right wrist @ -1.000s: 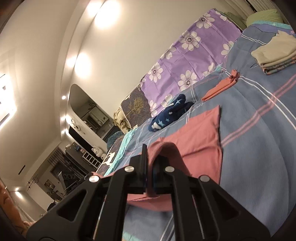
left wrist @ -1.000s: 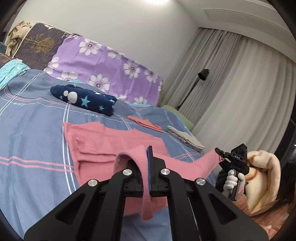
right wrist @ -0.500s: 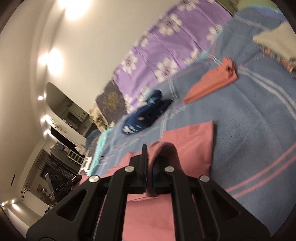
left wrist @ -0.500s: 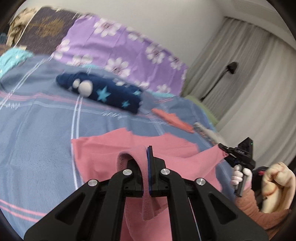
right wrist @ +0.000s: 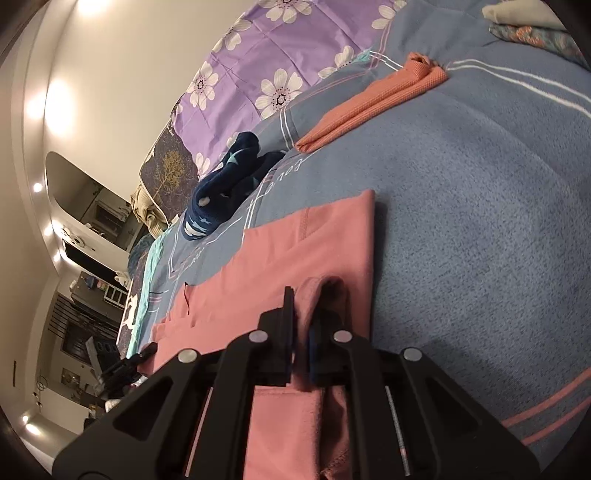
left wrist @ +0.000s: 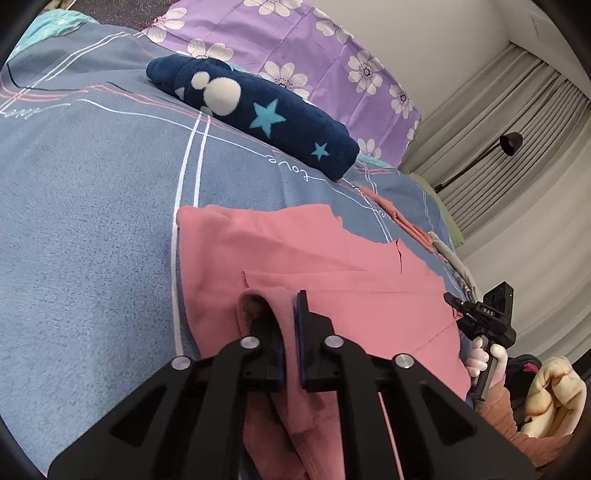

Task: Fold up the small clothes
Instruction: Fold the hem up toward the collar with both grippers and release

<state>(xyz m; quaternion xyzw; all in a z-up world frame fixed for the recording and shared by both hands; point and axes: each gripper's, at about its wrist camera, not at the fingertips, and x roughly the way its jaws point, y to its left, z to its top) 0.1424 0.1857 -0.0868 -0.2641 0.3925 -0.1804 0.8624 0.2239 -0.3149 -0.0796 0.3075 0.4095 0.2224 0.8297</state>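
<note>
A pink garment (left wrist: pixel 303 258) lies spread on the blue bedspread (left wrist: pixel 92 206), partly folded over itself. My left gripper (left wrist: pixel 290 306) is shut on its near left edge, with a fold of pink cloth pinched between the jaws. My right gripper (right wrist: pixel 303 299) is shut on the garment's (right wrist: pixel 295 251) other near edge, close to the bedspread (right wrist: pixel 480 221). The right gripper also shows in the left wrist view (left wrist: pixel 456 301) at the far right, held by a gloved hand. Both hold the cloth low over the lower layer.
A navy star-patterned folded garment (left wrist: pixel 258 110) lies beyond the pink one. A folded orange garment (right wrist: pixel 369 107) and a stack of folded clothes (right wrist: pixel 528 26) lie to the right. Purple floral pillows (left wrist: pixel 314 55) line the headboard. A floor lamp (left wrist: pixel 509 142) stands by the curtains.
Both grippers have carried the held pink edge forward and down over the rest of the garment. The cameras now tilt down toward the bed and sit closer to the navy garment.
</note>
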